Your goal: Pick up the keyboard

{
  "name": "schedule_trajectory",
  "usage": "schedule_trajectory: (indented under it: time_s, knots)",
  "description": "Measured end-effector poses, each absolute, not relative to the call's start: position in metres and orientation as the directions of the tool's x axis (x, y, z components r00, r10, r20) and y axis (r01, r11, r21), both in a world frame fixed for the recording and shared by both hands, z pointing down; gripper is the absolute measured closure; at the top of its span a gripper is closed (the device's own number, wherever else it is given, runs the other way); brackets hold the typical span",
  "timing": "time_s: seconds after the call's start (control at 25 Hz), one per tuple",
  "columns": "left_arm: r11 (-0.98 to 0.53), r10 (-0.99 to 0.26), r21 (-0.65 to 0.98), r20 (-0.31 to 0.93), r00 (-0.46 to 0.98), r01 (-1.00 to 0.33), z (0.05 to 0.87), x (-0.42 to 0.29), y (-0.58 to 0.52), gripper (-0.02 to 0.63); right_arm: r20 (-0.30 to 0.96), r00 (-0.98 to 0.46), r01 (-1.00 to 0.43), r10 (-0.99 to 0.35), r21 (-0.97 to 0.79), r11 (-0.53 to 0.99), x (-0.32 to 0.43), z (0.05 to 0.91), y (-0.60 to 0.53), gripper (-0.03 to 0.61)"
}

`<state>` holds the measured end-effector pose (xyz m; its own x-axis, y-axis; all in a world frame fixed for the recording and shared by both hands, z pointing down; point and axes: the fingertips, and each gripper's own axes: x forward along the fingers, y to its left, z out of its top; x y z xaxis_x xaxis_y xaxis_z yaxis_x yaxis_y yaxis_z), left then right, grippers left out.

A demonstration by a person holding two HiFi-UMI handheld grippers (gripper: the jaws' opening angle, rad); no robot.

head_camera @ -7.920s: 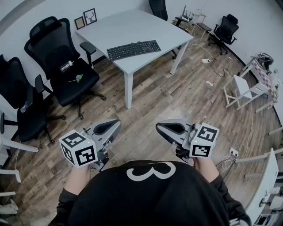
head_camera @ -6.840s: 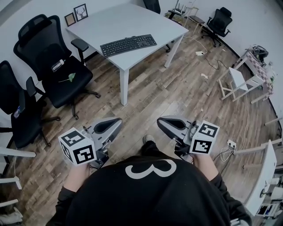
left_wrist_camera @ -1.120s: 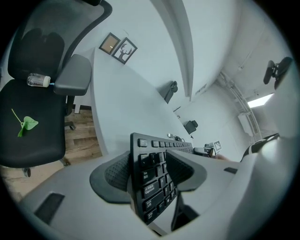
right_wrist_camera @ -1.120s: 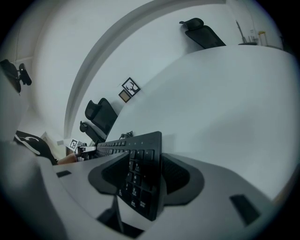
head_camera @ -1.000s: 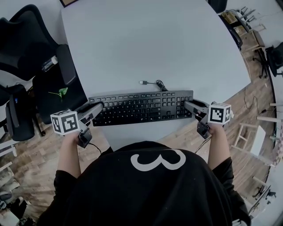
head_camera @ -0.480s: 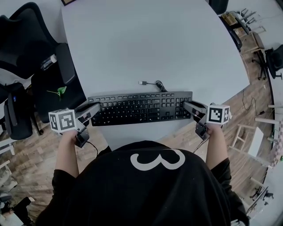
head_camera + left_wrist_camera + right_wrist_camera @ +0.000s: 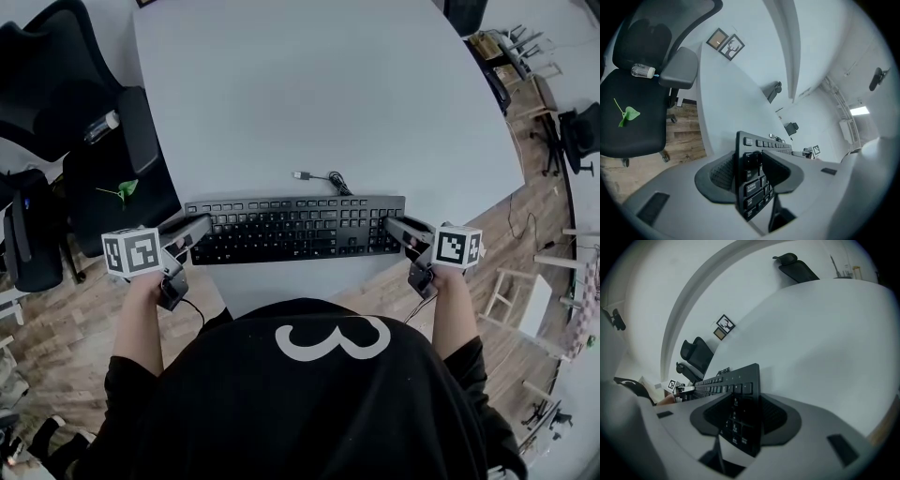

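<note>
Two grippers, one keyboard, and the grab step is happening right now. Nearest the person, the keyboard (image 7: 295,228) is lying along the near edge of the table (image 7: 309,84), not lifted yet by the look of it. The left gripper (image 7: 199,227) is biting the keyboard's left end and the right gripper (image 7: 394,225) its right end. Both sets of jaws have just been closing and are standing fairly wide, each with a short end of the keyboard between them. One pad is sitting on the key side and the other on the back, and they're looking like they're touching. Next move, I'm guessing, is firming up both grips, then raising both ends together and level so nothing's twisting or slipping out. Beyond the keyboard, its cable (image 7: 323,176) is trailing loose, so it'll probably be dragging along.
</note>
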<state>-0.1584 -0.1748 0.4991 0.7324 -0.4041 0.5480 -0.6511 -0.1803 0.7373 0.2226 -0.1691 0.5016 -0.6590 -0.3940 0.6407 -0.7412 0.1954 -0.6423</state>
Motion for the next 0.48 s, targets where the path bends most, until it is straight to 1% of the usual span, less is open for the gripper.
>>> schedule_trajectory:
  time_s: [0.48]
  knots:
    - [-0.158, -0.389, 0.733, 0.57, 0.724, -0.662, 0.4997, -0.1583, -0.1767, 0.436, 0.631, -0.664, -0.736, -0.401, -0.646, 0.202, 0.2229, 0.5016, -0.1695, 0.396]
